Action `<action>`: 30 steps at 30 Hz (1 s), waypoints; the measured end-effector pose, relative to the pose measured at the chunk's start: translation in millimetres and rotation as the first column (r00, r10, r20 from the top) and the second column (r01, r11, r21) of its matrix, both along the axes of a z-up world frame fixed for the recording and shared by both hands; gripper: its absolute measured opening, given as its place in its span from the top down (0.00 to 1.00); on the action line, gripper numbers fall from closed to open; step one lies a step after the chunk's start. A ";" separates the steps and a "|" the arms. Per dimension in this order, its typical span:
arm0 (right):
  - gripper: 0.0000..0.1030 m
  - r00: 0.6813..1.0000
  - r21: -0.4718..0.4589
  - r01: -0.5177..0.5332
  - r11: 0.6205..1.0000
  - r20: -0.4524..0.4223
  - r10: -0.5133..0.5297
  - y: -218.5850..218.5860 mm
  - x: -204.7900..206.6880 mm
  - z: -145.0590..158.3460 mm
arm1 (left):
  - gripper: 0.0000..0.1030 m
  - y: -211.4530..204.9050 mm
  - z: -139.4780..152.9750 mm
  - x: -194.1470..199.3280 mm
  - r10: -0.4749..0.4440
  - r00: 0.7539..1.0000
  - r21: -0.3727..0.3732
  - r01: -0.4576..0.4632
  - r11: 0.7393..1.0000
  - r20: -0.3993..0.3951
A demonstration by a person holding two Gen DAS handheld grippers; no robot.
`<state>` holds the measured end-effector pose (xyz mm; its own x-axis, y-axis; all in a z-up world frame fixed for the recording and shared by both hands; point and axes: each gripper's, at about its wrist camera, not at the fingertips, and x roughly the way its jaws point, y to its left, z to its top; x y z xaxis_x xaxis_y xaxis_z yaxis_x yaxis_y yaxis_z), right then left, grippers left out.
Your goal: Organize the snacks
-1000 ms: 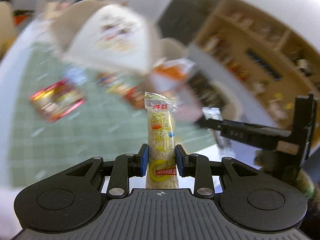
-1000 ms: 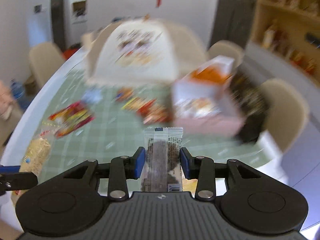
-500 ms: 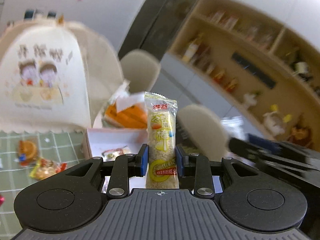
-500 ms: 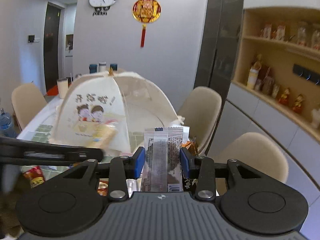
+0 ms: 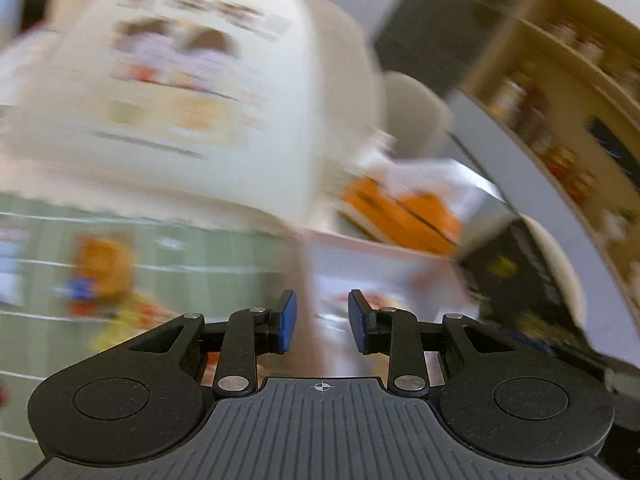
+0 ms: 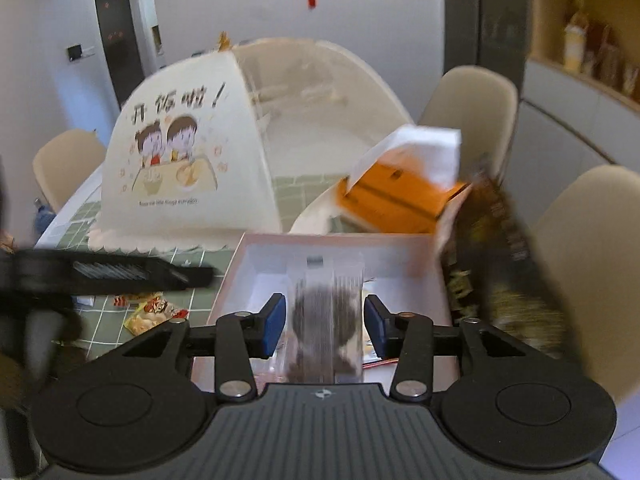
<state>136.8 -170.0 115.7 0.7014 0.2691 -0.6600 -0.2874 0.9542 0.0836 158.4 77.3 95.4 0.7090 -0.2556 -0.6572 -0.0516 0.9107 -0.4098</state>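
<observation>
In the left wrist view my left gripper (image 5: 322,320) hangs over the left edge of the pink box (image 5: 360,246). Its blue pads stand a narrow gap apart with nothing between them. The picture is badly blurred. In the right wrist view my right gripper (image 6: 324,320) is over the same pink box (image 6: 260,276). Its jaws are opening. A clear packet with a dark snack (image 6: 326,308) is between them, smeared vertically, and the pads stand just clear of its sides. One of the left gripper's fingers (image 6: 140,274) reaches in from the left.
A white mesh food cover (image 6: 180,152) with a cartoon print stands behind the box. An orange carton (image 6: 396,196) and a dark snack bag (image 6: 500,248) sit at the box's far right. Loose snacks (image 6: 154,312) lie on the green checked cloth. Beige chairs (image 6: 472,112) ring the table.
Both grippers swept to the pink box and dipped down. The yellow rice bar is gone from the left jaws. The right jaws have widened off the dark packet.
</observation>
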 end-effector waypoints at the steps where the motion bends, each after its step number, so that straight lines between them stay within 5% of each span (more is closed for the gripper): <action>1: 0.56 1.000 -0.019 0.000 1.000 0.000 0.000 5.6 -0.1 -5.2 | 0.69 8.6 -0.6 -1.0 0.023 1.000 0.028 -0.023 0.999 -0.010; 7: 0.56 0.990 0.007 0.134 0.991 -0.046 -0.134 7.1 -44.2 -25.0 | 0.69 19.5 -16.3 9.5 -0.057 0.996 0.081 0.063 0.995 -0.076; 12: 0.56 0.946 0.007 0.323 0.946 -0.020 -0.323 -2.7 -83.0 -33.5 | 0.69 -13.3 -27.1 15.0 -0.168 0.984 0.239 0.177 0.955 -0.059; 18: 0.56 0.917 0.000 0.395 0.919 -0.055 -0.395 -16.3 -81.3 -39.2 | 0.69 -15.2 -11.8 15.3 -0.179 0.984 0.019 0.179 0.984 -0.016; 20: 0.56 0.918 -0.005 0.394 0.919 -0.051 -0.394 -18.6 -86.2 -41.9 | 0.68 -25.7 -8.6 13.8 -0.192 0.981 0.039 0.192 0.981 -0.004; 22: 0.56 0.923 -0.005 0.380 0.925 -0.068 -0.379 -21.3 -86.9 -45.6 | 0.66 -41.4 -11.8 14.8 -0.185 0.982 0.162 0.189 0.968 -0.040; 24: 0.56 0.934 0.004 0.343 0.939 -0.109 -0.340 -21.9 -82.7 -51.8 | 0.56 -51.7 -17.0 15.4 -0.186 0.980 0.269 0.197 0.943 -0.066; 30: 0.56 0.961 0.009 0.245 0.970 -0.131 -0.241 -3.3 -67.6 -60.3 | 0.26 -20.1 -23.2 16.2 -0.182 0.981 0.294 0.195 0.936 -0.070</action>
<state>69.2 -173.3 55.4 0.6576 0.1185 -0.7440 -0.0324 0.9911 0.1292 174.6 57.2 72.2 0.6378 -0.1702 -0.7512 0.1220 0.9853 -0.1196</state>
